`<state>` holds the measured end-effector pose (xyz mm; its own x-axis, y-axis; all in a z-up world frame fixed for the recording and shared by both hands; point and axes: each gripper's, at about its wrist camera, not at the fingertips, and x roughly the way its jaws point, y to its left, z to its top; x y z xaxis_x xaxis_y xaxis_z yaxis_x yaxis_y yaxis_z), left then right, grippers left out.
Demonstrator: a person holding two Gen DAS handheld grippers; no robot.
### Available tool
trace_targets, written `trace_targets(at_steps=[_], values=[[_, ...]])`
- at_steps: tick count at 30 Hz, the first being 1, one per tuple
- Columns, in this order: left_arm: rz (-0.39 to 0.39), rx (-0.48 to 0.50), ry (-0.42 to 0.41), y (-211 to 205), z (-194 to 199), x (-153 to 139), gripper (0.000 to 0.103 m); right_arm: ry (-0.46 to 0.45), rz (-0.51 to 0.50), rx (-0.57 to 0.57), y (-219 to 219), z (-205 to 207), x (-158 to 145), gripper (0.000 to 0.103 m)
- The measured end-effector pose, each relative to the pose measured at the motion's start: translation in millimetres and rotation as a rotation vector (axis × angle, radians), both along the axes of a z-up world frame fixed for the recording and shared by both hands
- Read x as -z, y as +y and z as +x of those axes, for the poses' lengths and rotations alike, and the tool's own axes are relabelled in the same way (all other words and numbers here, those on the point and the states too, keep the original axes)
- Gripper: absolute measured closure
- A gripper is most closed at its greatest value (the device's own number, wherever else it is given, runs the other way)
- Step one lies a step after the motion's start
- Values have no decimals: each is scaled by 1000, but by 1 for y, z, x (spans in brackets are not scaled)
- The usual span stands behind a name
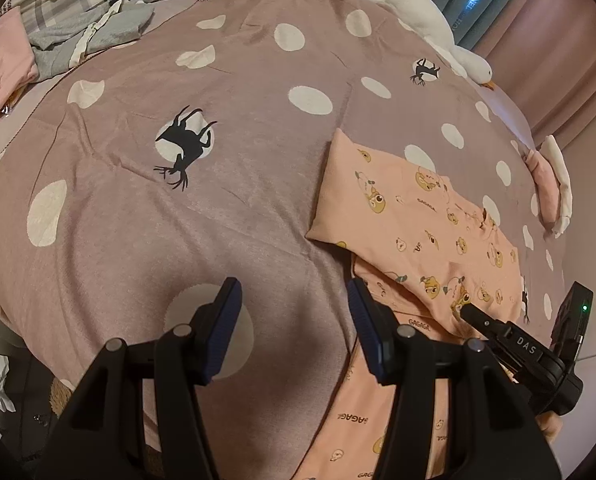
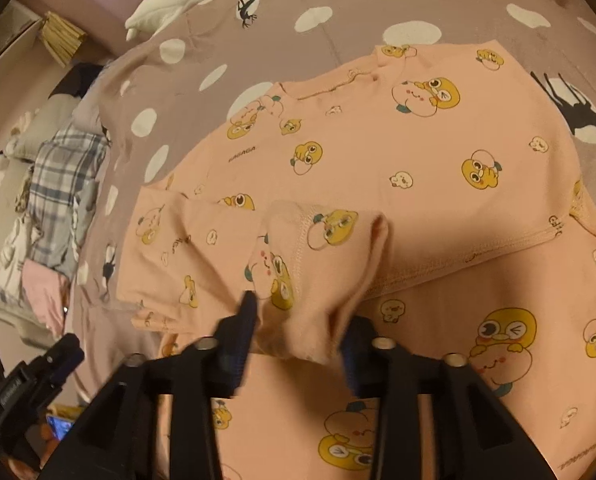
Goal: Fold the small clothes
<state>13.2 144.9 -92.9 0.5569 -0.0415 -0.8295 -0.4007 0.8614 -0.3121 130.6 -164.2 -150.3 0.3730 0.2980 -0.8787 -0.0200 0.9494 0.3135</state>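
On the bed, toward its right side as the left wrist camera shows it, lies our peach cartoon-print top, spread flat with its neckline away from us and a second peach piece of the same print under its hem. Our right gripper has a bunched sleeve between its fingers; the fingers sit fairly narrow around the cloth, though blur keeps us from saying how firmly they pinch. Our left gripper hangs with fingers wide and nothing in them, over the bedcover just beside the garment's edge.

We judge the step to be folding this sleeve inward across the body. To do it well we should carry the cuff low and level, lay it straight along the shoulder line, and let go only once the fabric lies flat; the free left gripper could pin the body so it does not drag.

The mauve bedcover is dotted white with black deer. A white plush goose lies along the far edge, loose clothes are heaped at one corner, and pink curtains hang beyond.
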Motion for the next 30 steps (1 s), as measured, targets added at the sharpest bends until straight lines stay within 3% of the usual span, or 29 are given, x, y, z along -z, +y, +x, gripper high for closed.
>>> trace_targets(at_steps=[7,10,11,18,30], values=[[12,7,3,-4,0,0,49,-11,-74,-24,12,8,4,61],[12,13,7,-6,2,1,49,-40,-162,-40,19,10,1,91],[14,19,7,-6,2,1,49,-46,-180,-44,21,11,0,93],[19,27,0,-8,2,0,49,-159,-278,-90,35,1,-27,95],[9,20,-8,-7,5,-4,49,-328,-304,-136,51,-8,-82,96]])
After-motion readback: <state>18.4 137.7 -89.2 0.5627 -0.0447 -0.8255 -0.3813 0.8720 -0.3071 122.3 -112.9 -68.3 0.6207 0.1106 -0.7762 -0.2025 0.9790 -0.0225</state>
